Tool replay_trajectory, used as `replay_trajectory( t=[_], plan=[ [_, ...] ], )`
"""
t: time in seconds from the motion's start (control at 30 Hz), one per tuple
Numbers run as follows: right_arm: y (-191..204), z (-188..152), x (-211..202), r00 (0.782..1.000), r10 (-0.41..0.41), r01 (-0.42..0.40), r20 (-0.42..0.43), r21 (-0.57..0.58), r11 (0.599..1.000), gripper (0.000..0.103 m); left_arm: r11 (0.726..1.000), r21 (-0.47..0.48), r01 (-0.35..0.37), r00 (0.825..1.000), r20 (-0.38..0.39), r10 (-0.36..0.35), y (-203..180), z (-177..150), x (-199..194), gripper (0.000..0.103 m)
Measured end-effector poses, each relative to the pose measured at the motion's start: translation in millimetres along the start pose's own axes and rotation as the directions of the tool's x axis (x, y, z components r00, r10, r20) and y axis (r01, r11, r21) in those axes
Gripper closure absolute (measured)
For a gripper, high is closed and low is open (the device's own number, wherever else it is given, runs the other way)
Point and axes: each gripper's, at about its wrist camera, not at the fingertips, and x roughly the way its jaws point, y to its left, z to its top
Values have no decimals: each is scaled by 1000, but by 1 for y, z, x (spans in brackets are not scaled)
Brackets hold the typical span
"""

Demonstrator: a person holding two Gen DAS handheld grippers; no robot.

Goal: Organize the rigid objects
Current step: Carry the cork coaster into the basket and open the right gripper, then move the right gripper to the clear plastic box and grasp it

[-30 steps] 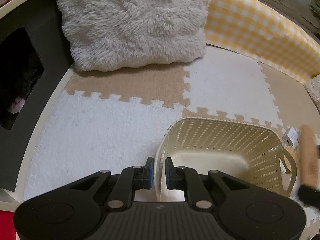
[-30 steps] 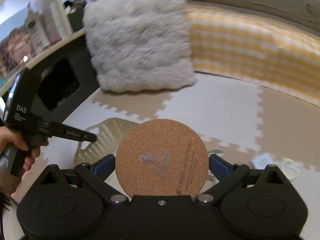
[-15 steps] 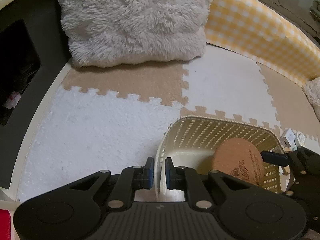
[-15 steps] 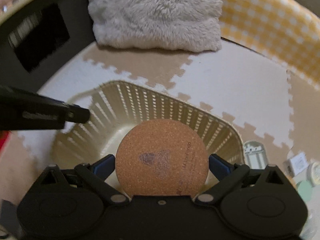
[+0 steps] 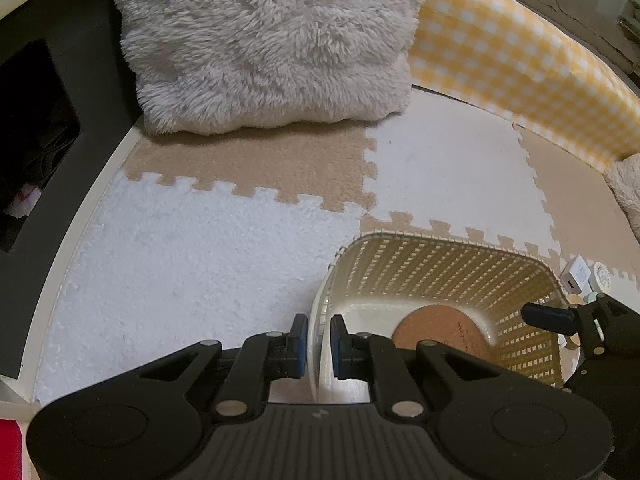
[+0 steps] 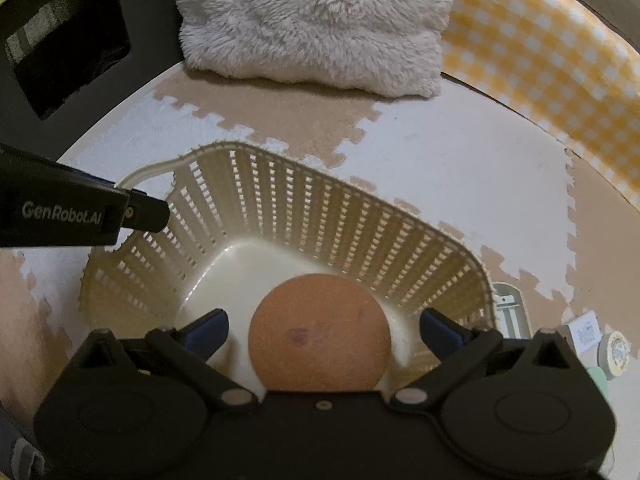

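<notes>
And there it goes: the round brown cork coaster [image 6: 319,330] is out of the right gripper [image 6: 322,330]. Half a second ago the blue pads were pressed against its edges with the disc held upright over the basket; now the jaws stand wide apart, with clear gaps either side of the cork, and the coaster lies on the floor of the cream slatted plastic basket [image 6: 280,216], towards its near right side. So the right tool has let go and this item looks delivered. One rigid object is put away, and by my reading the right hand is now free for the next piece.

The left gripper [image 5: 319,346] has not budged in that time: it is clamped on the basket's near rim, one blue pad outside the wall and one inside, holding the container steady on the white and tan foam puzzle mat [image 5: 192,256].

The left wrist view shows that pinch on the rim, and the coaster [image 5: 440,330] lying flat on the basket bottom, partly hidden behind the left tool's own finger. The right wrist view cannot show the pinch itself, only the left tool's black body reaching in at the far left rim. It does show the open jaws head-on, and small loose items [image 6: 596,340] on the mat just right of the basket, apparently still to be sorted. The fluffy grey cushion [image 5: 272,44] sits at the far edge.
</notes>
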Motion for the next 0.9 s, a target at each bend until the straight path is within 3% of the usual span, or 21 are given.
replay_trajectory(
  t=[0.3,0.9],
  plan=[
    [-13,-4,-20,997,71,-73,22,115,991,0,1000,5,-4,1000,-4,4,-1,-1,1,90],
    [-53,-31,-121,973,29,-64,230,143,988,0,1000,18,-17,1000,-11,17,-2,0,3,90]
  ],
)
